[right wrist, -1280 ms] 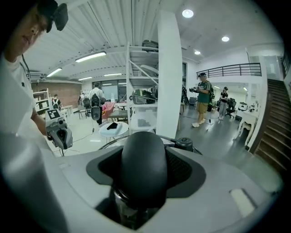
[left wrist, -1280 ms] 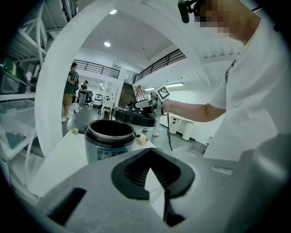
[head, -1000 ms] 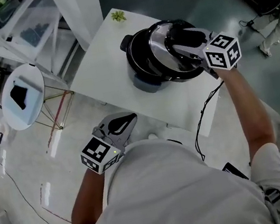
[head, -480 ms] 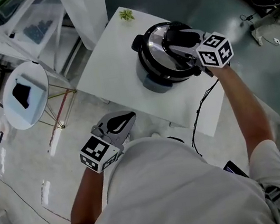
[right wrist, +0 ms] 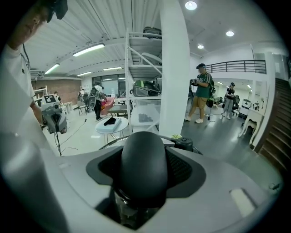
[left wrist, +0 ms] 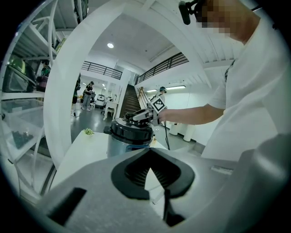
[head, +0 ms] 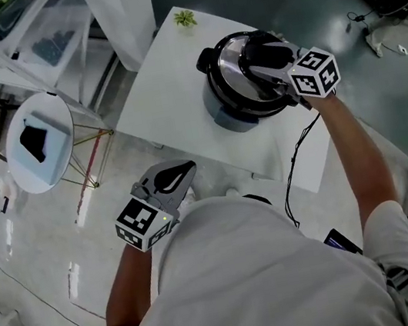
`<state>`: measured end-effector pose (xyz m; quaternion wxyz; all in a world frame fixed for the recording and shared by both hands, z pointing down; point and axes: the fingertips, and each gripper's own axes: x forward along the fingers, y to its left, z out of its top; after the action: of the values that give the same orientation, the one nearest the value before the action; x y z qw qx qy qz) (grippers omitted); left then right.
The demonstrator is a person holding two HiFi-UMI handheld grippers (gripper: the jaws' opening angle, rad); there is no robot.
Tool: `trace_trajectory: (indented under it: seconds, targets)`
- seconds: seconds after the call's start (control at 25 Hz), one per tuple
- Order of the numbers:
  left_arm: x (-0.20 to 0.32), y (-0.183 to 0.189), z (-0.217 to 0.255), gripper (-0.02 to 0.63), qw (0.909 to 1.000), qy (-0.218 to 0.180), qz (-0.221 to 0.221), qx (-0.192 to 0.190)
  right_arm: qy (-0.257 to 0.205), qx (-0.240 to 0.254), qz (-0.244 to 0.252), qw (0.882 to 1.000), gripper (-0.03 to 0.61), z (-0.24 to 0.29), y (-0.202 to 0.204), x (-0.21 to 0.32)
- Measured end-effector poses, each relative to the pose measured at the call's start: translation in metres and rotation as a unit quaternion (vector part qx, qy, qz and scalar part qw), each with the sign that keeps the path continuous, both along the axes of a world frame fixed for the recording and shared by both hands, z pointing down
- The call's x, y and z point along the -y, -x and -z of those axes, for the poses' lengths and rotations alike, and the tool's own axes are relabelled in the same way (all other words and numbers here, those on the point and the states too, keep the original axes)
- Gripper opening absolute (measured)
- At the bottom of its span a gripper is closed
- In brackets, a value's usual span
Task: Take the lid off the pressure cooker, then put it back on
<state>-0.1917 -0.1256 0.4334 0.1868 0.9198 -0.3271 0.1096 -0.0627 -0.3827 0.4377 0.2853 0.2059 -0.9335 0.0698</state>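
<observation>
The black and silver pressure cooker [head: 232,117] stands on a white table [head: 157,96]. Its steel lid [head: 236,78] rests on top of the pot. My right gripper [head: 267,60] is shut on the lid's black handle [head: 269,51], which fills the space between the jaws in the right gripper view [right wrist: 143,168]. My left gripper [head: 178,177] hangs near the table's front edge, close to my chest, shut and holding nothing. In the left gripper view the cooker [left wrist: 130,138] stands ahead, with the right gripper [left wrist: 142,115] on its lid.
A small green plant [head: 184,19] sits at the table's far corner. A black cord [head: 295,163] runs off the near right edge. A round white side table [head: 37,141] stands to the left, with shelving [head: 25,34] behind it. People walk in the background [right wrist: 200,93].
The lid, held off to the right of the pot a second ago, has come down and to the left onto the cooker. The left gripper has hardly shifted.
</observation>
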Motion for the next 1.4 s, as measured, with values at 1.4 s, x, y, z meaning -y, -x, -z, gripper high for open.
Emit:
trace_trajectory:
  seconds: [1.4]
  targets:
    - [-0.025,0.025,-0.006,0.006,0.9885,-0.003,-0.148,-0.029,-0.034,0.022,-0.156,0.987,0.326,0.021,-0.055,-0.052]
